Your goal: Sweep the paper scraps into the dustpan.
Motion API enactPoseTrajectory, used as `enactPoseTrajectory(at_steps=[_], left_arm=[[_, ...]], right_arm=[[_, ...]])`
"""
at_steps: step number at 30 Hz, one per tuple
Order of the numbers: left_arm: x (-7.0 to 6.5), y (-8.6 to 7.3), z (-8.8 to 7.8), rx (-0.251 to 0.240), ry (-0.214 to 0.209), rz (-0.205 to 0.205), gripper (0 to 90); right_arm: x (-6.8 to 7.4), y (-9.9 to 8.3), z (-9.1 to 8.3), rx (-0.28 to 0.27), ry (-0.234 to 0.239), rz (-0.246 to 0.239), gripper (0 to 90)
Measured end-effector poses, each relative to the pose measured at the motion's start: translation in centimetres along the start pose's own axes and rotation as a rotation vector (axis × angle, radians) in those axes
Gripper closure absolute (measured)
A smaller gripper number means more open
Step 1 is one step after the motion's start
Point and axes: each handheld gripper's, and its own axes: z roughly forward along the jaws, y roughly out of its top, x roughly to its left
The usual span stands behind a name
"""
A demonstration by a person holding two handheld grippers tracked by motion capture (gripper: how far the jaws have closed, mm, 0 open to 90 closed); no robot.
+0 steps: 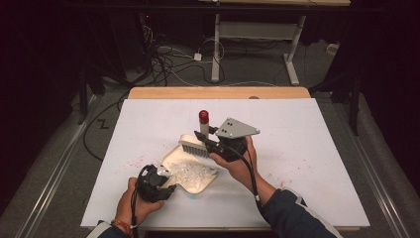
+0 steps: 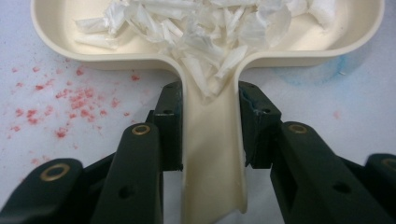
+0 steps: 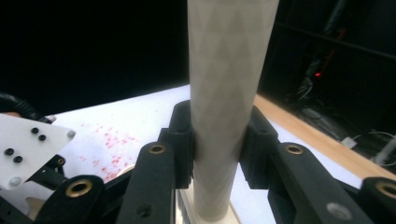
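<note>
Tabletop [image 1: 307,148]: white board, red speckles [image 2: 70,100], dark room beyond. Left gripper [image 2: 210,116] clamps dustpan [image 1: 190,171] handle; pan lies flat, holding shreds [image 2: 210,32]. Right gripper [image 3: 217,140] clamps brush [image 1: 195,146] handle.

White rectangular tabletop [image 1: 307,148], matte, w/ a light wood strip [image 1: 218,92] along its far edge. On it, left of centre & near the front: a cream plastic dustpan [image 1: 193,181], shallow, rounded rim, flat on the surface, handle toward the front-left corner. Small red specks [image 1: 136,162] scattered on the white just left of the pan; in the left gripper view they lie beside the pan's rim and handle. A faint blue smudge [image 2: 322,74] marks the surface by the pan's other side. More faint red specks [image 1: 282,183] right of the pan, toward the front.
</note>
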Motion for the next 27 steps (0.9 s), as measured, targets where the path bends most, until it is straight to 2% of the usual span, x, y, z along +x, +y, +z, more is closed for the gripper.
enactPoseTrajectory(at_steps=[4,5,6,7,9,10,12,13,15,16,18,22,23,27], left_arm=[[0.0,0.0,0.0,0.002,-0.001,-0.003,63.4],[0.0,0.0,0.0,0.003,-0.001,-0.004,63.4],[0.0,0.0,0.0,0.004,0.000,-0.003,63.4],[0.0,0.0,-0.1,0.006,0.000,-0.001,63.4],[0.0,-0.1,-0.1,0.012,0.002,0.003,63.4],[0.0,-0.1,-0.2,0.015,0.002,0.005,63.4],[0.0,-0.2,-0.4,0.019,0.002,0.003,63.4],[0.0,-0.3,-0.4,0.019,0.005,0.003,63.4],[-0.1,-0.4,-0.5,0.024,0.009,0.002,63.4],[-0.1,-0.4,-0.5,0.025,0.010,0.003,63.4],[-0.1,-0.4,-0.6,0.027,0.012,0.001,63.4],[-0.1,-0.4,-0.5,0.029,0.011,-0.003,63.4],[-0.1,-0.5,-0.5,0.030,0.010,-0.004,63.4],[-0.1,-0.5,-0.5,0.027,0.010,-0.007,63.4]], right_arm=[[-0.5,-0.1,-1.7,-0.001,-0.018,-0.004,70.4],[-0.8,-0.3,-2.6,0.004,-0.035,-0.010,70.4],[-0.8,-0.3,-2.6,0.004,-0.035,-0.010,70.4],[-1.0,-0.6,-3.5,0.013,-0.066,-0.017,70.4],[-1.1,-0.8,-3.9,0.018,-0.080,-0.024,70.4],[-1.5,-1.5,-4.7,0.036,-0.106,-0.037,70.4],[-1.7,-1.8,-5.0,0.045,-0.110,-0.029,70.4],[-1.8,-2.6,-5.5,0.067,-0.109,-0.021,70.4],[-1.8,-3.0,-5.7,0.078,-0.110,-0.023,70.4],[-1.5,-3.5,-6.0,0.102,-0.110,-0.038,70.4],[-1.4,-3.8,-6.0,0.106,-0.109,-0.037,70.4],[-0.5,-4.3,-5.8,0.117,-0.055,-0.011,70.4],[0.4,-4.2,-5.3,0.115,-0.039,-0.018,70.4],[1.5,-3.8,-4.6,0.104,-0.007,-0.027,70.4]])
